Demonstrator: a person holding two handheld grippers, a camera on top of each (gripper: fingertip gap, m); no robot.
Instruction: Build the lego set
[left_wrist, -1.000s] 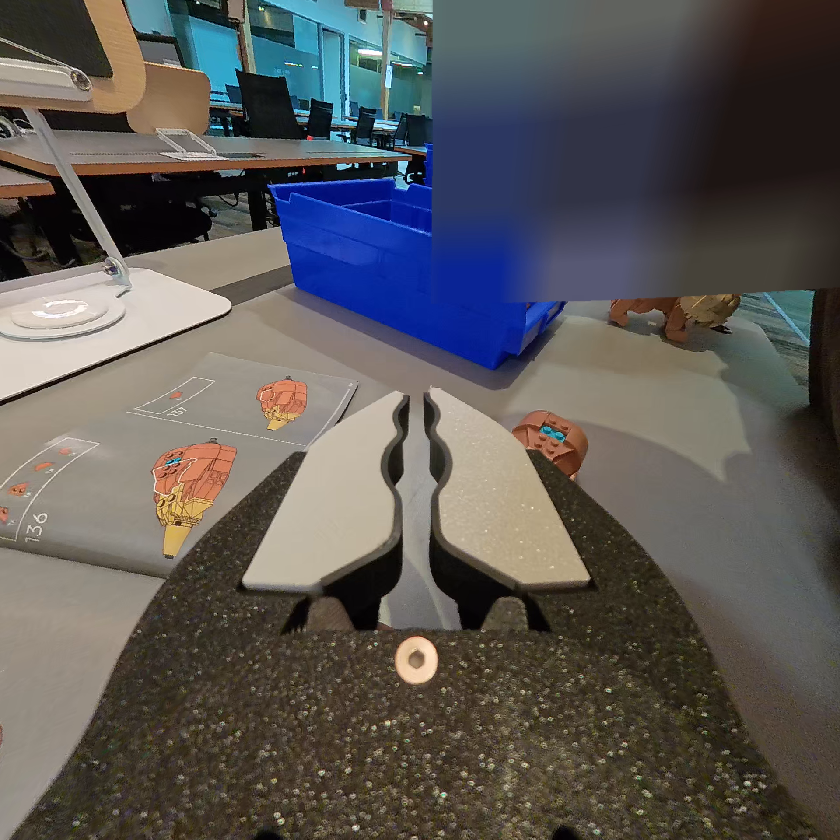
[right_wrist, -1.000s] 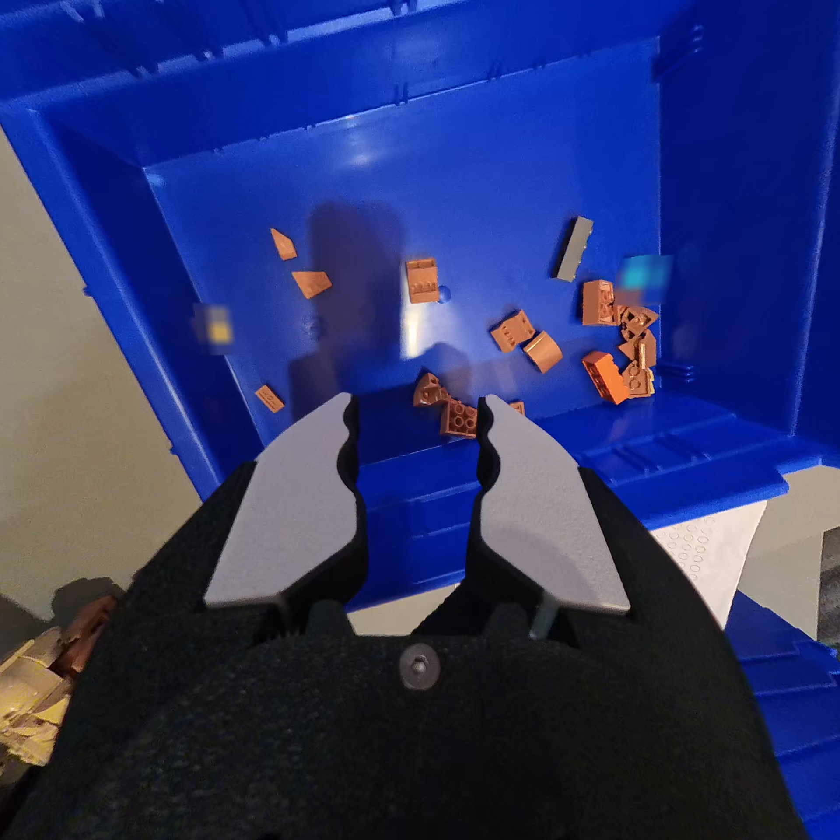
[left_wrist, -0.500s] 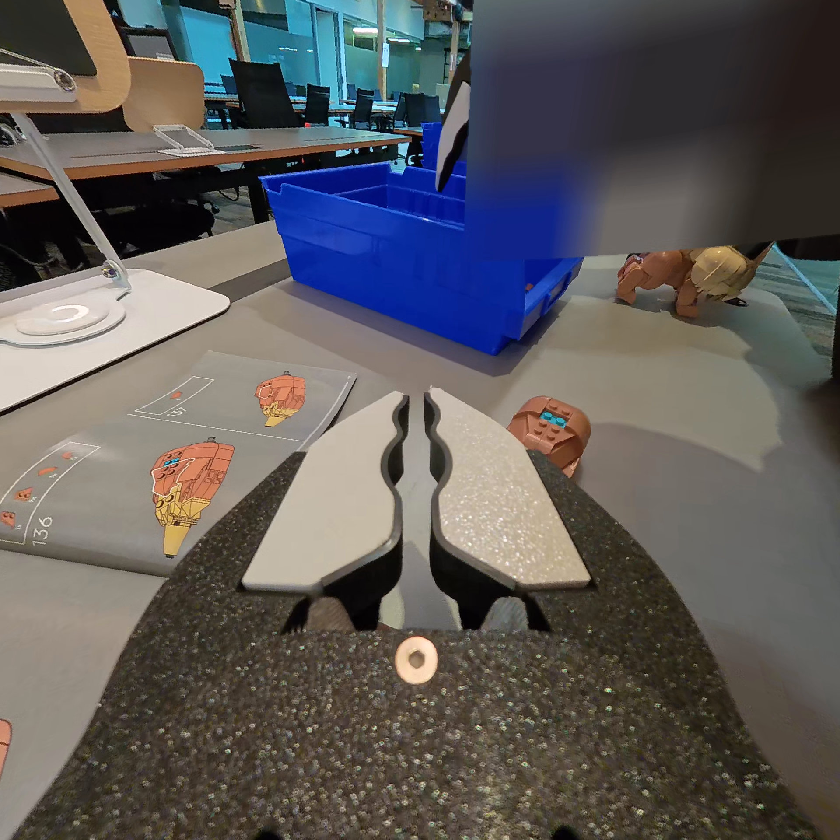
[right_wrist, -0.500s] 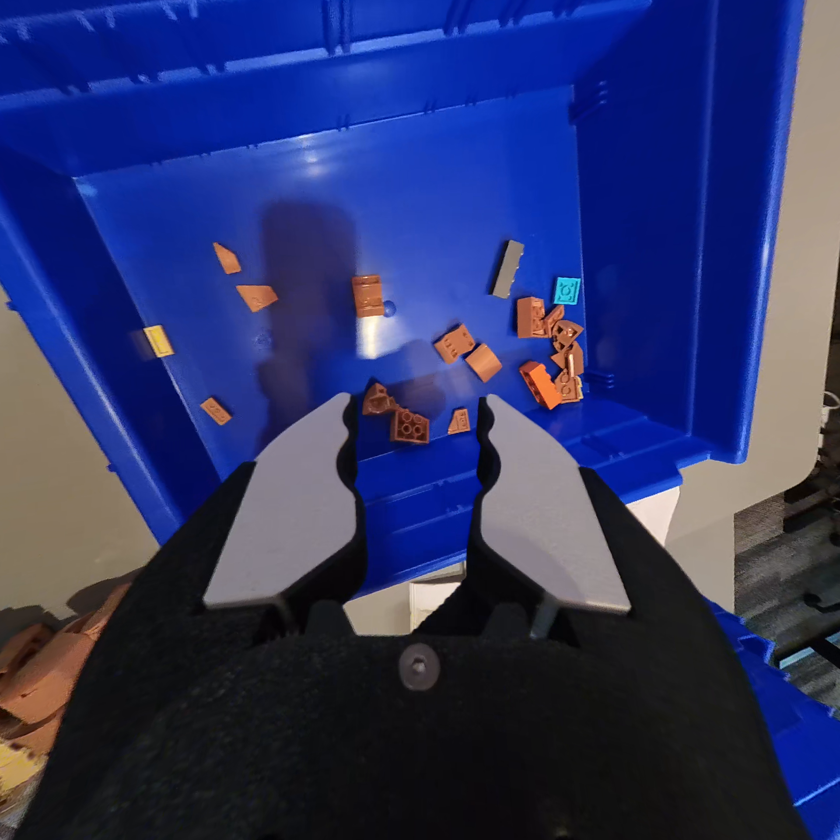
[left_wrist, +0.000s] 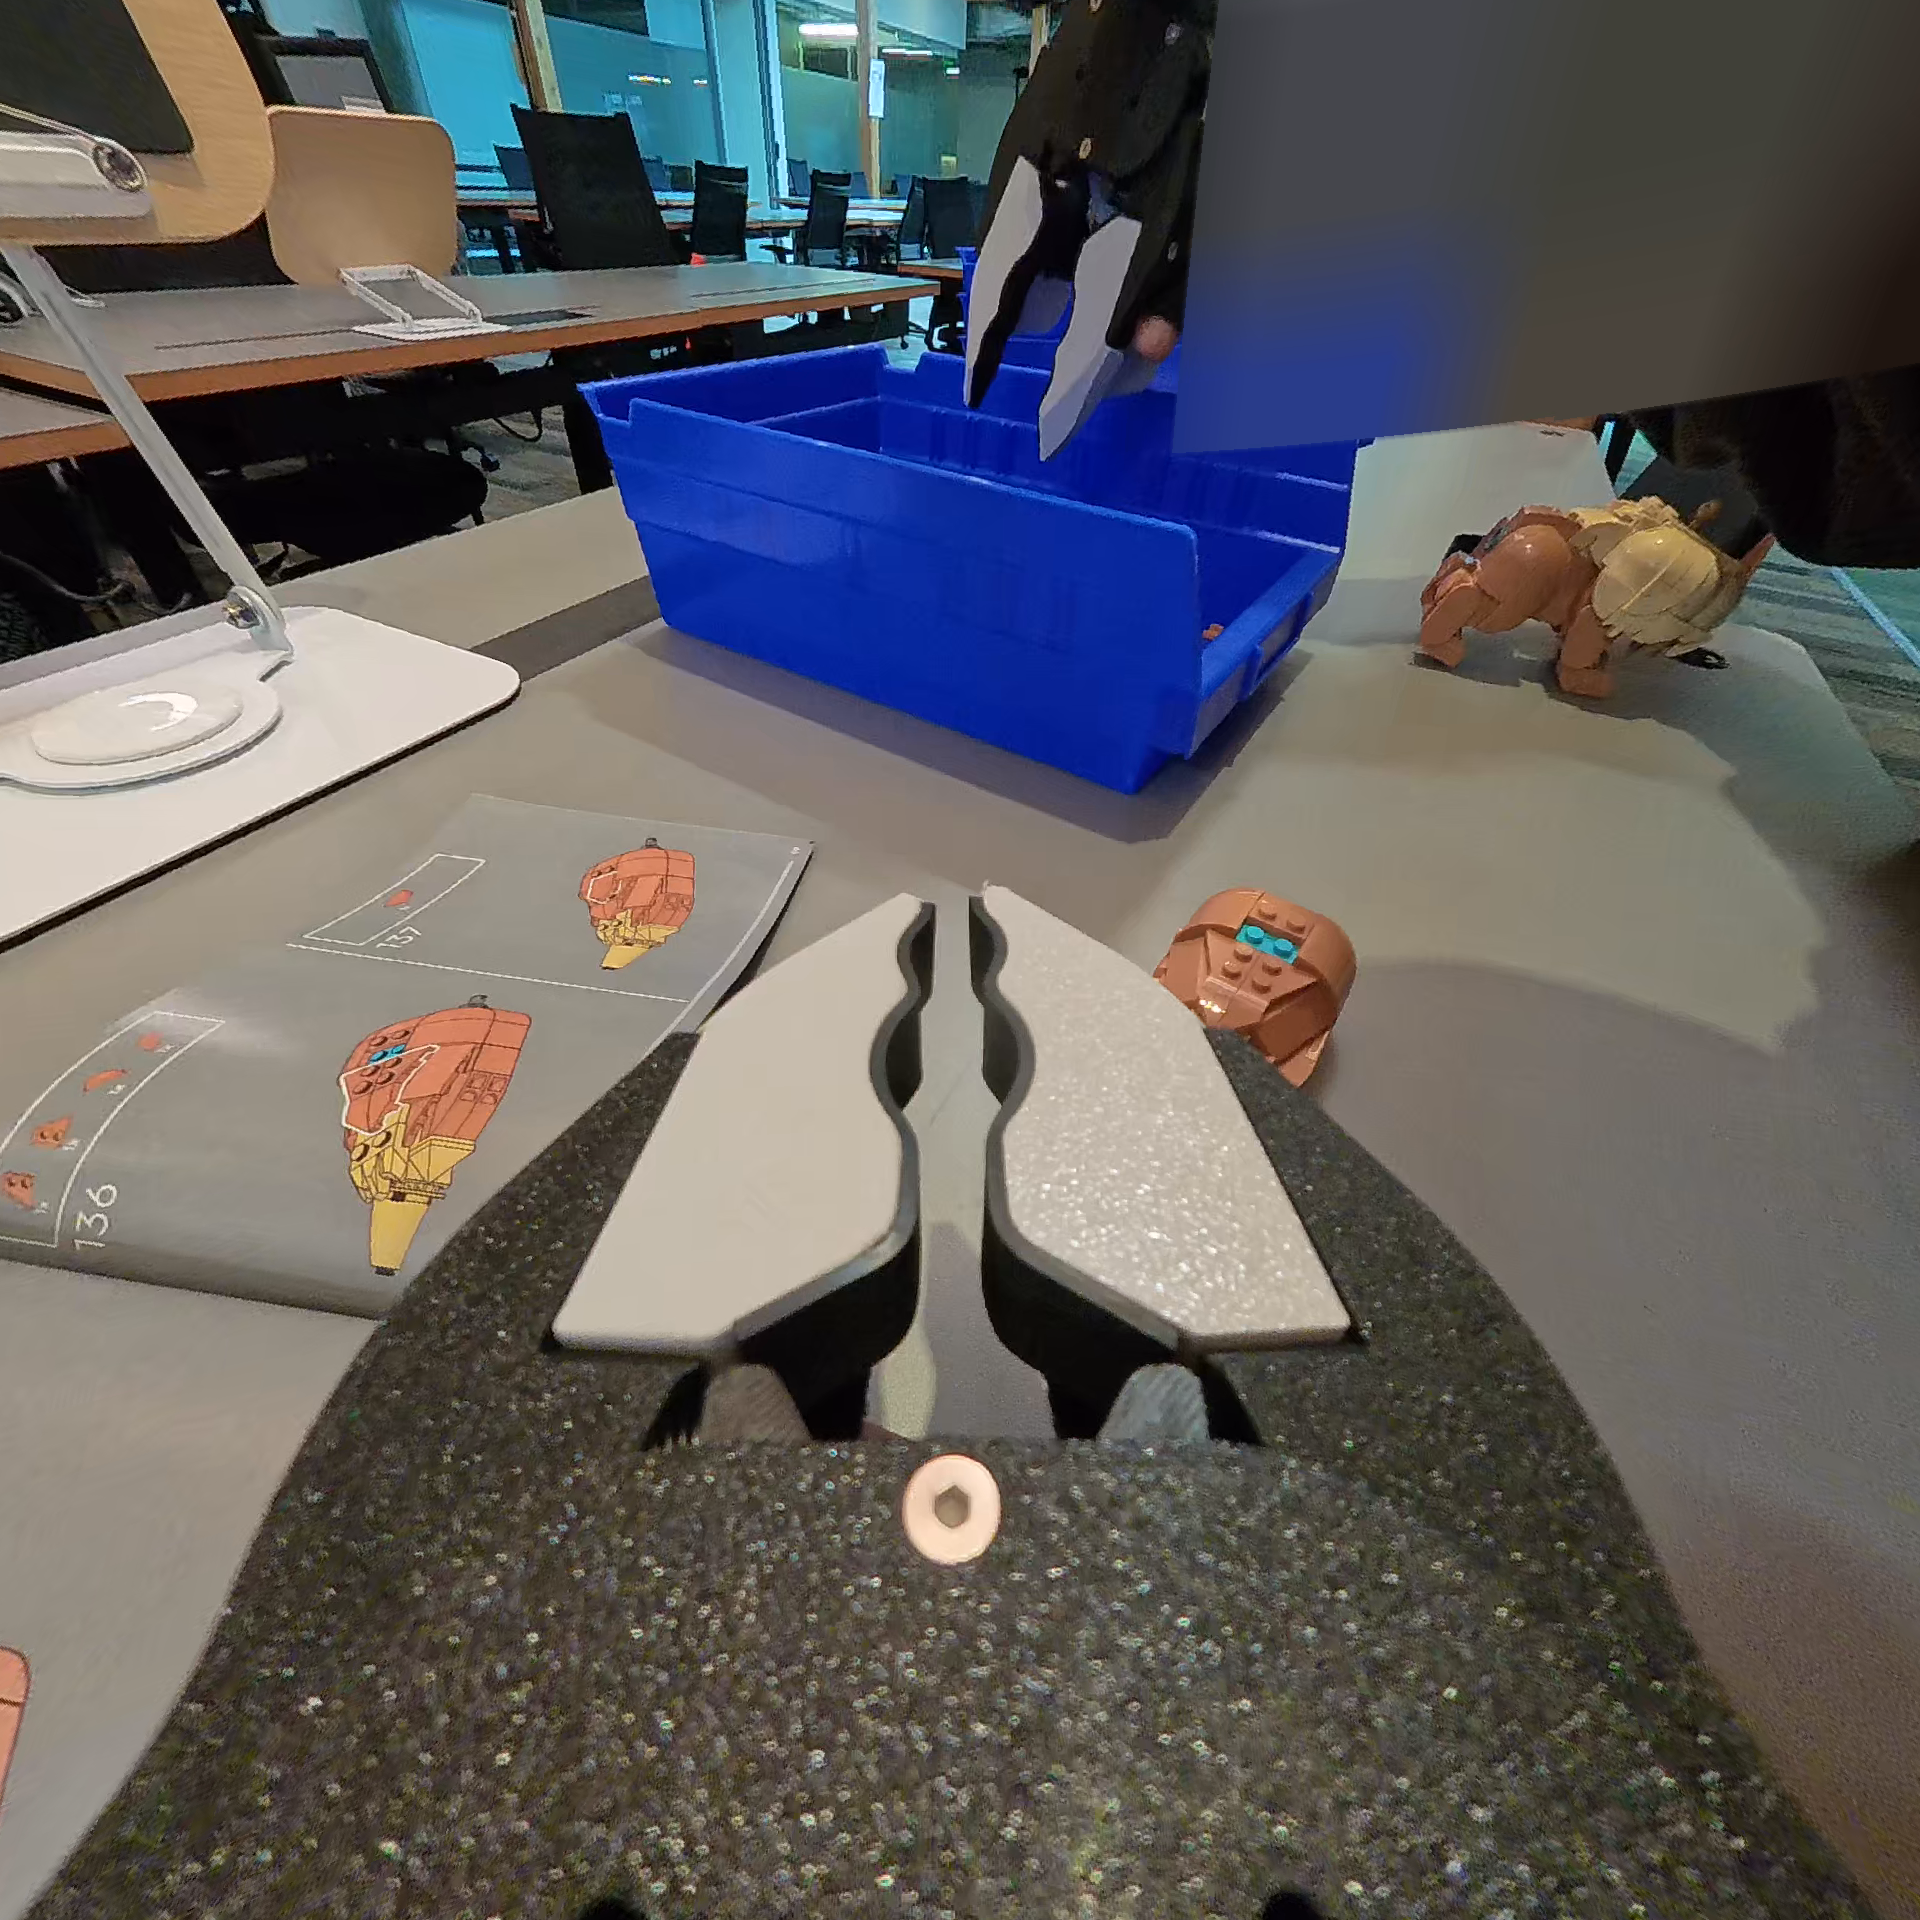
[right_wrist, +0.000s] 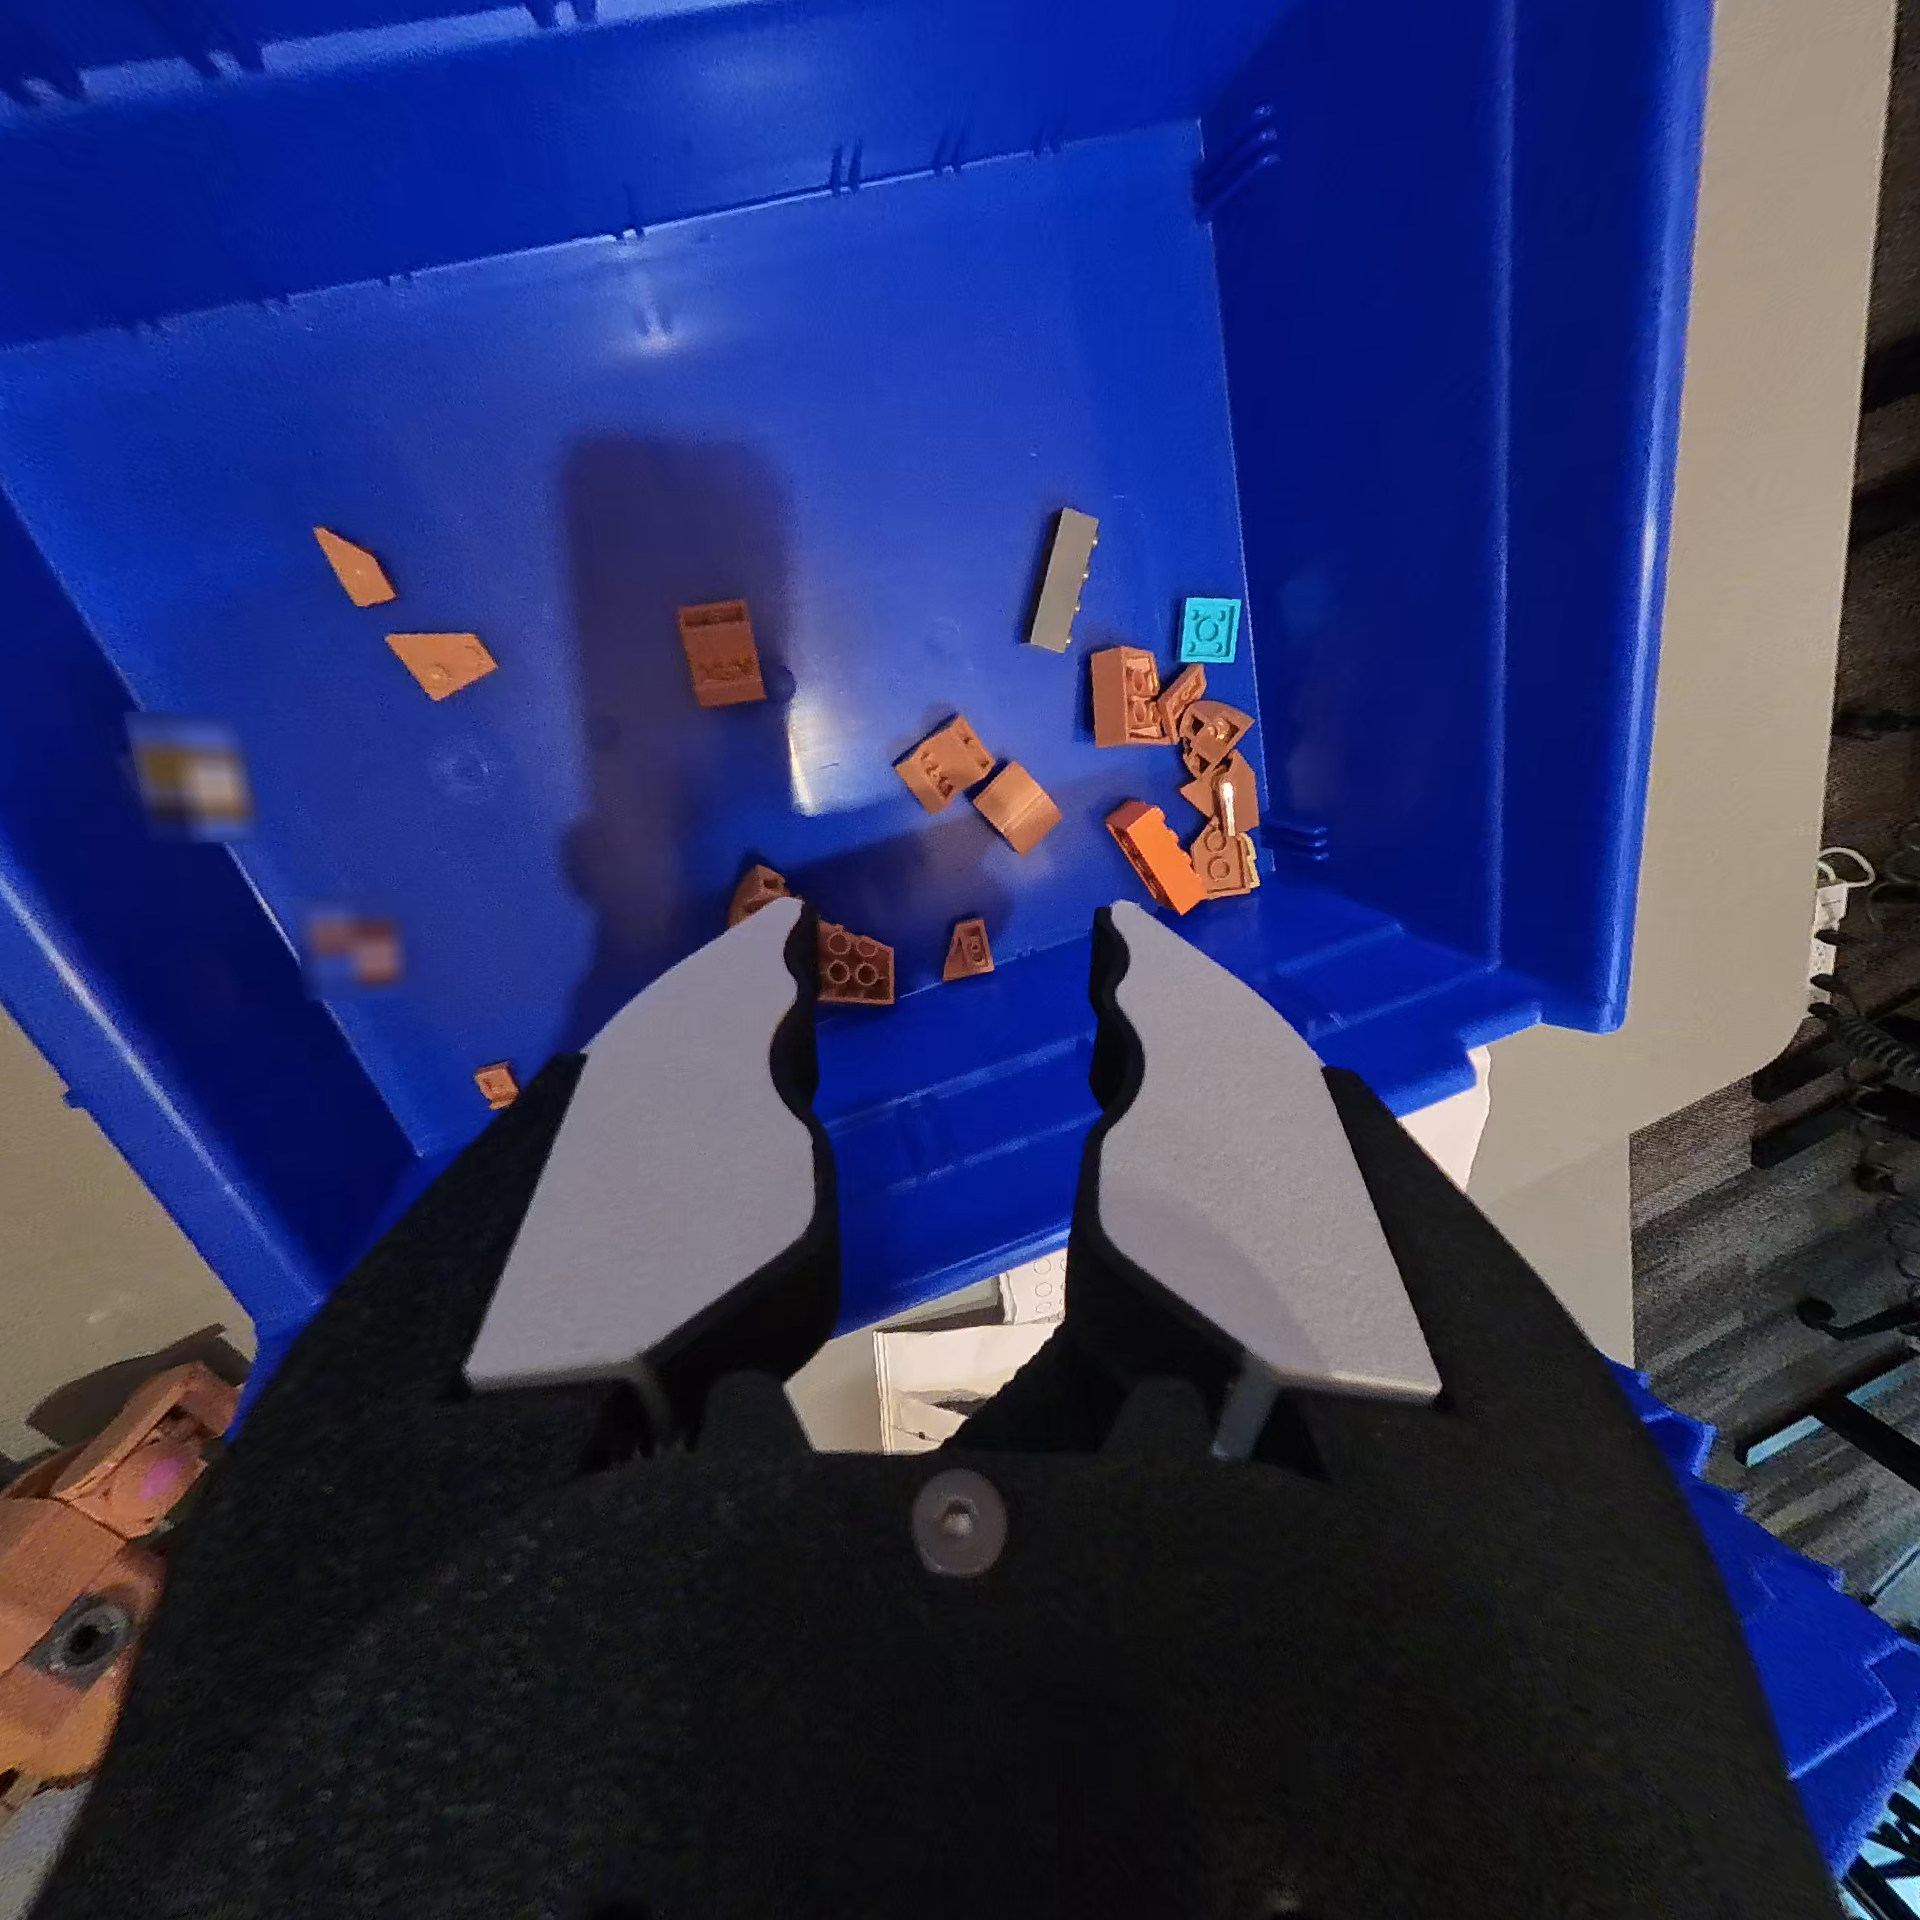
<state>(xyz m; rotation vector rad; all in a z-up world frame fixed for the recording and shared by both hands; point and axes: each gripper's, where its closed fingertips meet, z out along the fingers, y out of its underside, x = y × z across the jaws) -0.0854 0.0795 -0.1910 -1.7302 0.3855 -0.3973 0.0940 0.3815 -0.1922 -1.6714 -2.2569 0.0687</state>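
We see the left gripper (left_wrist: 951, 909) low over the grey table (left_wrist: 1558, 1195), fingers nearly pressed together, nothing between them. The manual (left_wrist: 416, 1039) lies open just left of it; a brown head piece (left_wrist: 1257, 971) sits just right of its tip. The right gripper (right_wrist: 951, 920) hangs above the blue bin (right_wrist: 1455, 520), fingers spread and empty. Loose brown bricks (right_wrist: 940, 764), a grey brick (right_wrist: 1060, 582) and a teal plate (right_wrist: 1210, 631) lie in the bin. A built animal (left_wrist: 1590, 582) stands right of the bin.
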